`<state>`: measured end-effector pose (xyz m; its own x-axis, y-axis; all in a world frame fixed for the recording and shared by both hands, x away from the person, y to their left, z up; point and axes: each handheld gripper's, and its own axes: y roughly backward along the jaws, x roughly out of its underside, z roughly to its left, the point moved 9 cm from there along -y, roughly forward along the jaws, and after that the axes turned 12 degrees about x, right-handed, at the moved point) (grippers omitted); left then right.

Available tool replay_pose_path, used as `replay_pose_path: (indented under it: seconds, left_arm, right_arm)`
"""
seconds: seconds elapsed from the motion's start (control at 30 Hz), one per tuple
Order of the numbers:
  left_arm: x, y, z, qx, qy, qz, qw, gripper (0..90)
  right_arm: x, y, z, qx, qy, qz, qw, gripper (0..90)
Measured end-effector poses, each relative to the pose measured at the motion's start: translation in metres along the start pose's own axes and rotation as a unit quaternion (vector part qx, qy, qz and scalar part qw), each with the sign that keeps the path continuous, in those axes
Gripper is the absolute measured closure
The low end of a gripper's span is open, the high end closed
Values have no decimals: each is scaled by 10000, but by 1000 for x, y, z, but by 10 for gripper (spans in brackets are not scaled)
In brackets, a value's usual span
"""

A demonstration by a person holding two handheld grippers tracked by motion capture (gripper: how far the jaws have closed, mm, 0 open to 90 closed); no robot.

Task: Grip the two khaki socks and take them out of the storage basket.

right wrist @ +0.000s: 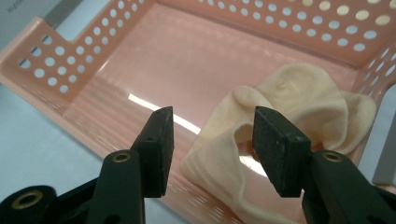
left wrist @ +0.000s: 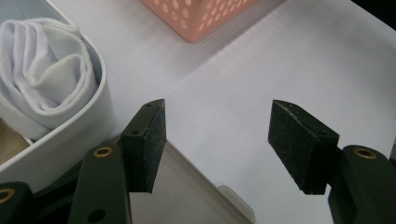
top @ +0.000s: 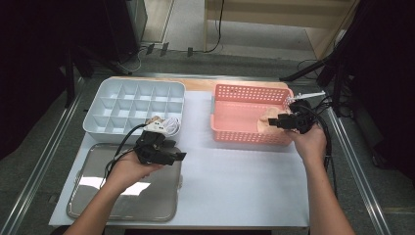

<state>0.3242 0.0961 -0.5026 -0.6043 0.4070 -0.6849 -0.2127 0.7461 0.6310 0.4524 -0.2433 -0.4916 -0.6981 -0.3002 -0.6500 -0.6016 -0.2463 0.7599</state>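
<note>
Both forearms reach in from below; left gripper [top: 169, 155] has its jaws spread wide and empty, right gripper [top: 275, 121] gapes too, nothing pinched.

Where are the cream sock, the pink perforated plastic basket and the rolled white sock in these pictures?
cream sock [right wrist: 299, 100], right gripper view, on its upper folded part.
pink perforated plastic basket [top: 249, 93], high view, on its far wall.
rolled white sock [left wrist: 42, 70], left gripper view, on the middle of the roll.

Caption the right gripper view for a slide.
Open right gripper poised over a cream sock lying in the pink basket.
</note>
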Motion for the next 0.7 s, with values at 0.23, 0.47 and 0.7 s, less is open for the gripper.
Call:
replay_pose_path:
  seconds: [0.23, 0.47, 0.7]
  left_arm:
    - [1, -1, 1, -14, -30, 14, 10000, 382]
    - [2, -2, 4, -29, -1, 3, 10000, 382]
    - [3, -2, 6, -56, -5, -16, 10000, 384]
  right_arm:
    - [15, -18, -4, 85, -74, 301, 9995, 480]
    - [19, -30, -6, 116, -132, 516, 9985, 568]
    - [20, -28, -7, 58, -55, 604, 9981, 833]
